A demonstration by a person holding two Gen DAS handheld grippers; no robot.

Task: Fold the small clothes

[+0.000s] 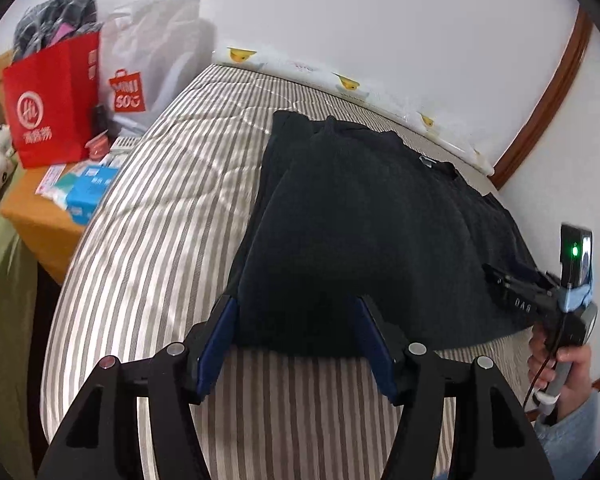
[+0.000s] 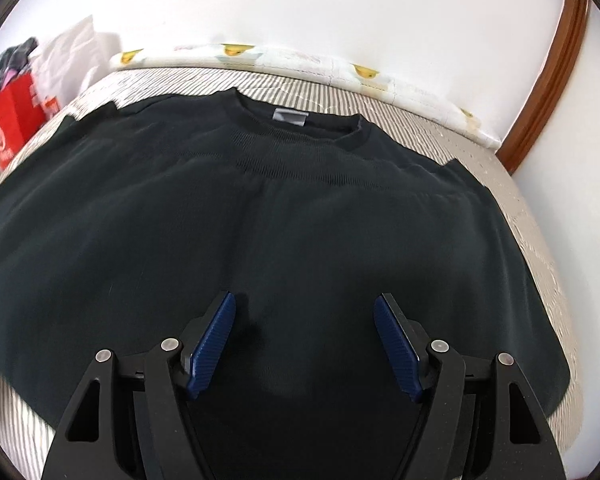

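Black shirt lies flat on the striped bed, collar and grey tag toward the wall at the top of the right wrist view. It fills most of that frame, sleeve ends showing at upper left and right.

My left gripper sits at the shirt's near hem, lower centre of the left view. Jaws about half spread, blue pads either side of the hem edge. Can't tell if the pads touch the cloth; they aren't pinching it.

My right gripper hangs over the shirt's lower middle, jaws wide, nothing between them but fabric below. No contact that I can see. In the left view it shows at the right edge, over the shirt's far side, green light on, hand on its handle.

Upper left of the left view: red bag, white bag, blue boxes on a wooden stand.
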